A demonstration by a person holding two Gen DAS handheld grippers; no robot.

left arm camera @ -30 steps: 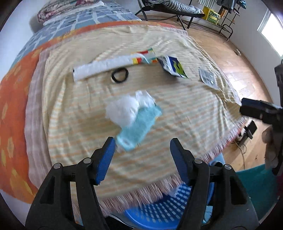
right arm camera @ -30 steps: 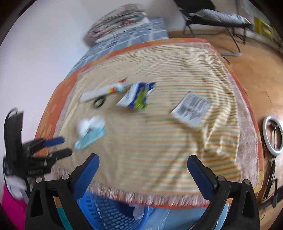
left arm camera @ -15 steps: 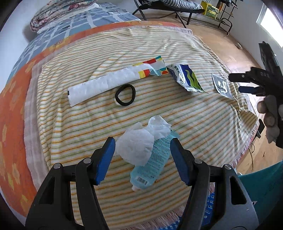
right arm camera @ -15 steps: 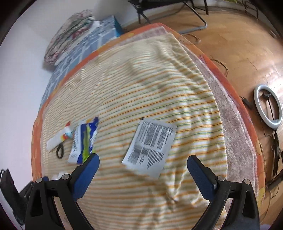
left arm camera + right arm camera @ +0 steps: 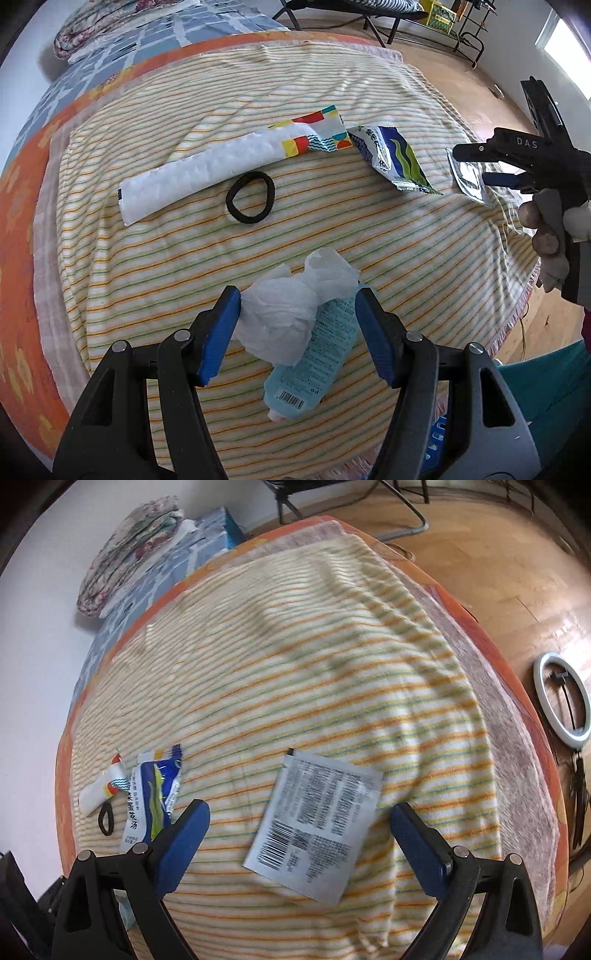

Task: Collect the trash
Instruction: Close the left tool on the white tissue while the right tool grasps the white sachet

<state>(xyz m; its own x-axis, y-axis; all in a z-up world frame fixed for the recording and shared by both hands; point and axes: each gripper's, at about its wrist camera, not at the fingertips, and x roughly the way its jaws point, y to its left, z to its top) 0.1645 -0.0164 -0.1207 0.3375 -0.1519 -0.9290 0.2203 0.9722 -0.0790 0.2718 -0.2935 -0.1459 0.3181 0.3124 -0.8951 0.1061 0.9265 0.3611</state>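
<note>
Trash lies on a striped blanket (image 5: 155, 258). My left gripper (image 5: 297, 325) is open, its blue fingers on either side of a crumpled white tissue (image 5: 284, 317) that lies on a light blue tube (image 5: 314, 358). My right gripper (image 5: 301, 834) is open and straddles a grey printed sachet (image 5: 317, 823); it also shows in the left wrist view (image 5: 491, 166), over the same sachet (image 5: 467, 177). A blue and green snack wrapper (image 5: 393, 157) (image 5: 153, 801), a long white wrapper with a colourful end (image 5: 229, 158) (image 5: 101, 790) and a black hair tie (image 5: 250, 197) (image 5: 106, 818) lie farther off.
The blanket covers an orange bed cover (image 5: 22, 236). A blue plastic basket (image 5: 437, 437) sits below the bed's near edge. Folded bedding (image 5: 125, 554) lies at the bed's far end. A ring light (image 5: 563, 701) lies on the wooden floor; a folding chair (image 5: 373, 11) stands behind.
Both grippers moved forward from the bed's edge over the blanket. The left closed in around the tissue and tube. The right came down over the grey sachet.
</note>
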